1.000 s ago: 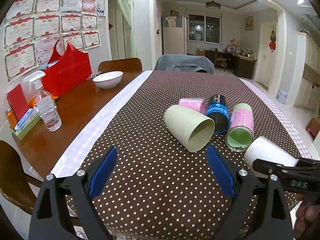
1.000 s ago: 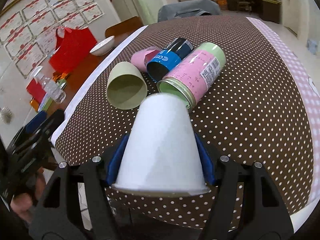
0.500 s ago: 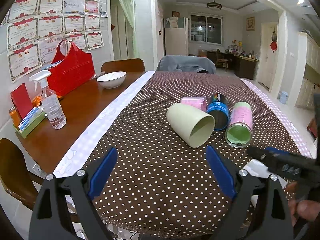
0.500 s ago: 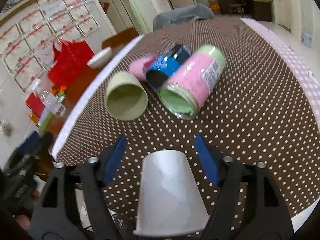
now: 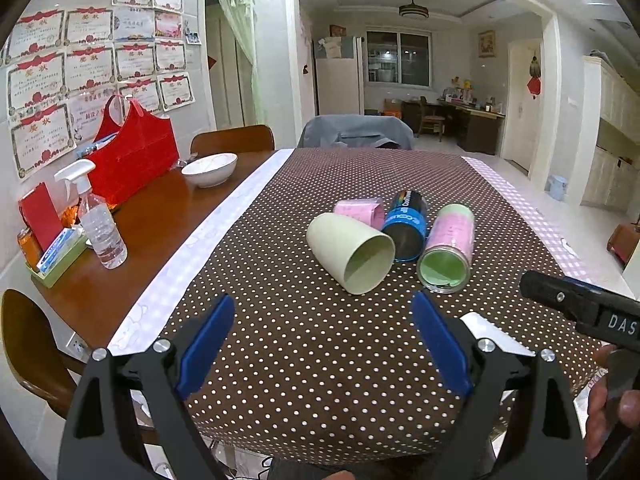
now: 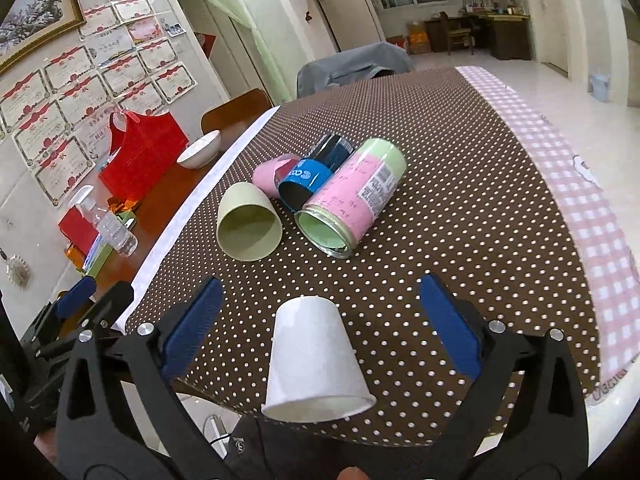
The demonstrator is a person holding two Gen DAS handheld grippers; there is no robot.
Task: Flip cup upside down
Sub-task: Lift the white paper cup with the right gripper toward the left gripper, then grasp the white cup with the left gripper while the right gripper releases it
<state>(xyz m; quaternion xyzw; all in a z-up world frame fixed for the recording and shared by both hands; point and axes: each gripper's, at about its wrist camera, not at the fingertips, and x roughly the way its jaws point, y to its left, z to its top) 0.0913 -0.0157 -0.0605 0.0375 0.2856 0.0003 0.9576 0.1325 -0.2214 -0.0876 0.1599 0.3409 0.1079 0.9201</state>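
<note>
A white paper cup (image 6: 316, 360) stands upside down, mouth down, on the dotted tablecloth near the front edge. My right gripper (image 6: 320, 328) is open, its blue pads apart on either side of the cup and not touching it. In the left wrist view the cup (image 5: 496, 336) shows partly behind my right finger. My left gripper (image 5: 320, 344) is open and empty above the cloth, left of the cup. The right gripper's body (image 5: 580, 308) shows at the right of that view.
A pale green cup (image 6: 248, 228), a pink cup (image 6: 272, 174), a blue can (image 6: 316, 174) and a pink-green canister (image 6: 352, 196) lie on their sides mid-table. A white bowl (image 5: 210, 168), red bag (image 5: 134, 156) and spray bottle (image 5: 100, 224) stand at the left.
My right gripper set the white cup down mouth down, opened and let it go. It has drawn back a little. The left gripper stayed open and shifted slightly.
</note>
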